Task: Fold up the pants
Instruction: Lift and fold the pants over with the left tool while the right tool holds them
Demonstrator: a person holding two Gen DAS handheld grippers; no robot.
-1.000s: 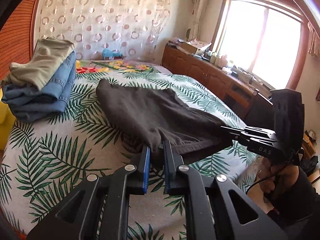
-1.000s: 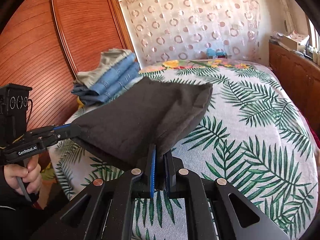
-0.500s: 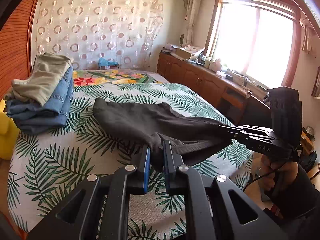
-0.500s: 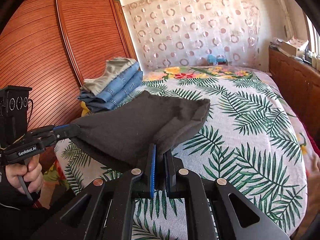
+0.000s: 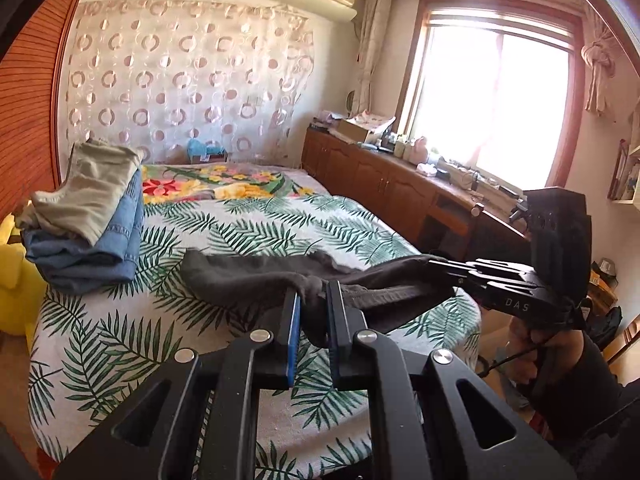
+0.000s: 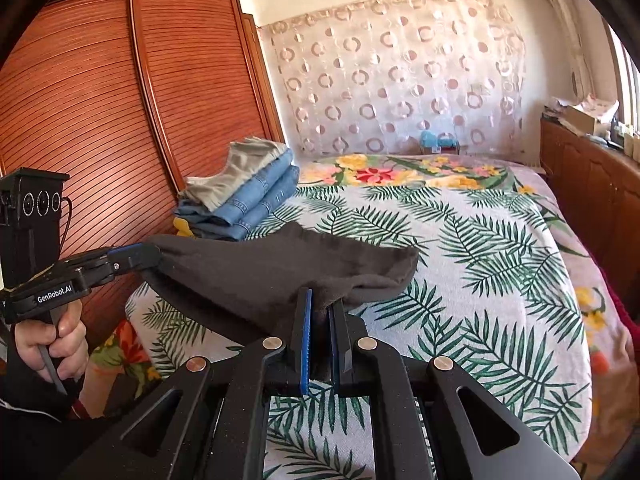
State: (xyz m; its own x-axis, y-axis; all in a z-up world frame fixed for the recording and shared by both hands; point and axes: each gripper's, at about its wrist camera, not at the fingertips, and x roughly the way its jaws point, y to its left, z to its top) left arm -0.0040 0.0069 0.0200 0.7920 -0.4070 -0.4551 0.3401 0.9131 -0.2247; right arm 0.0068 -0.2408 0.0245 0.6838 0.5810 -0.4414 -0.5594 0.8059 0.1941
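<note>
Left gripper: jaws narrow, pinching a bunched corner of the dark pants.
Right gripper: jaws nearly closed, clamping the other near corner of the cloth.
Pants position: near edge hanging lifted between the two grippers, far end trailing on the bed beside the folded stack.
Doing it well: likely keeping both corners level and the edge taut while carrying it over.
Long axis: running away from the grippers toward the headboard curtain.
</note>
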